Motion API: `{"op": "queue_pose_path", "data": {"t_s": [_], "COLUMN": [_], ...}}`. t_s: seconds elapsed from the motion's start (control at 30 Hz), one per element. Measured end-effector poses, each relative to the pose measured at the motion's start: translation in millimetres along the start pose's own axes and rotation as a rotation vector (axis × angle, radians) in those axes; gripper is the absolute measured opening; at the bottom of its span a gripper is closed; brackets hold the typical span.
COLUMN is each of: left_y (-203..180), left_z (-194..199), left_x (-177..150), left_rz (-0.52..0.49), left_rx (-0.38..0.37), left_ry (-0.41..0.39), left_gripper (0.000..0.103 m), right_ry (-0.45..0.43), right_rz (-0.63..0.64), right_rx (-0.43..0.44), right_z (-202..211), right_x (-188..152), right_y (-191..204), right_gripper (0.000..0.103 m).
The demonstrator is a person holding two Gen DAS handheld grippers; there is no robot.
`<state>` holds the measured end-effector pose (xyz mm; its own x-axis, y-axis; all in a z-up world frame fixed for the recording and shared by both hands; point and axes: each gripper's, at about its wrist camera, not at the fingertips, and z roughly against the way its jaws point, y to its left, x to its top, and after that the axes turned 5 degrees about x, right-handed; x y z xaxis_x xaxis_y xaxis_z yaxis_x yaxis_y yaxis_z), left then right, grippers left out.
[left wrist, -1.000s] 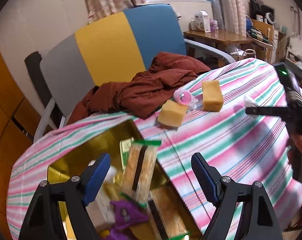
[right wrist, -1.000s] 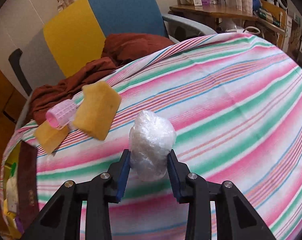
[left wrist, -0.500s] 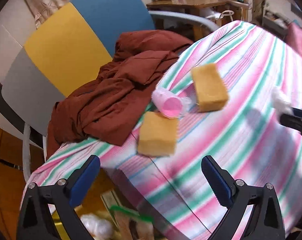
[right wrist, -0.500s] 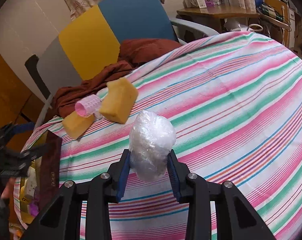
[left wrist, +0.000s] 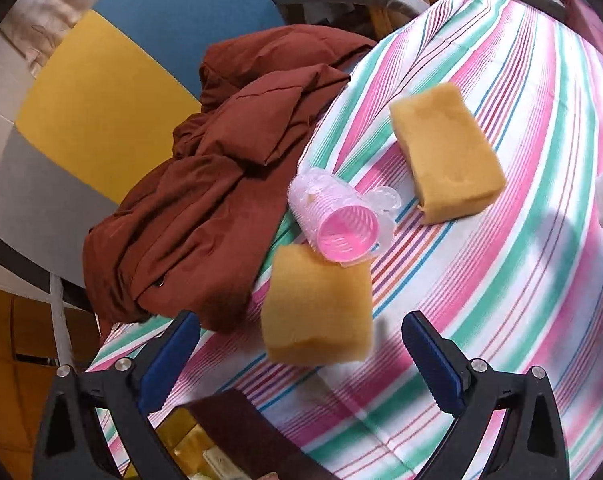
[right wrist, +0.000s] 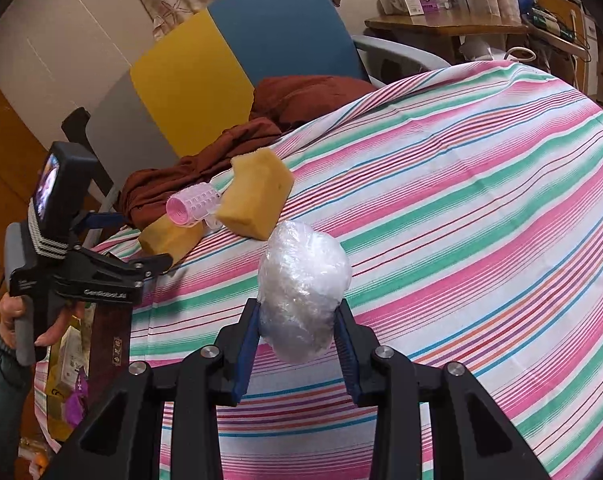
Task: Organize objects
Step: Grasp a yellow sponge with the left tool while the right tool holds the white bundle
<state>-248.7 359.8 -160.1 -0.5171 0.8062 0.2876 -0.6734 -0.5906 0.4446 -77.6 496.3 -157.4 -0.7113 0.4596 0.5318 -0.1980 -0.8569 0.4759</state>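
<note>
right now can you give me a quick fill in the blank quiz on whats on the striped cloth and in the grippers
1. The right gripper is shut on a bundle of clear ____.
2. The left gripper is open, and the thing nearest its fingers is a yellow ____.
3. The pink hair roller lies between ____ sponges.
4. The crumpled cloth on the chair is ____ in colour.

Missing words: plastic wrap; sponge; two; brown

The bench (left wrist: 501,264), covered in a pink, green and white striped cloth, carried two yellow sponges (left wrist: 317,308) (left wrist: 445,152) with a pink hair roller (left wrist: 337,216) lying between them, touching the nearer one, and a brown garment (left wrist: 221,184) draped over its edge.
</note>
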Motion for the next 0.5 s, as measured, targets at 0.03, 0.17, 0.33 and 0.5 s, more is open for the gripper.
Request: {"op": "queue_pose_path", "data": {"t_s": [0.03,0.17,0.33,0.5], "left_y": [-1,-3,-3,-5], "left_z": [-4,-13,-16,-22], "left_x": [1,2,-1,-7], "left_rz": [-0.006,-0.005,0.003,0.009], "left_rx": [0.002,0.010,0.018,0.024], "left_ry": [0.007,0.013,0.011,0.028], "left_gripper": [0.102,0.102,0.093,0.076], "right_ry": [0.001,-0.001,-0.006,-0.008], "right_rz": [-0.001,-0.001,-0.008,-0.009], "right_rx": [0.002,0.002,0.004,0.007], "right_z": [-1,-1,-2,-3], "right_x": [-1,-2,-2,-2], "right_y": [0,0,0,3], "right_gripper": [0.036,0.036,0.036,0.036]}}
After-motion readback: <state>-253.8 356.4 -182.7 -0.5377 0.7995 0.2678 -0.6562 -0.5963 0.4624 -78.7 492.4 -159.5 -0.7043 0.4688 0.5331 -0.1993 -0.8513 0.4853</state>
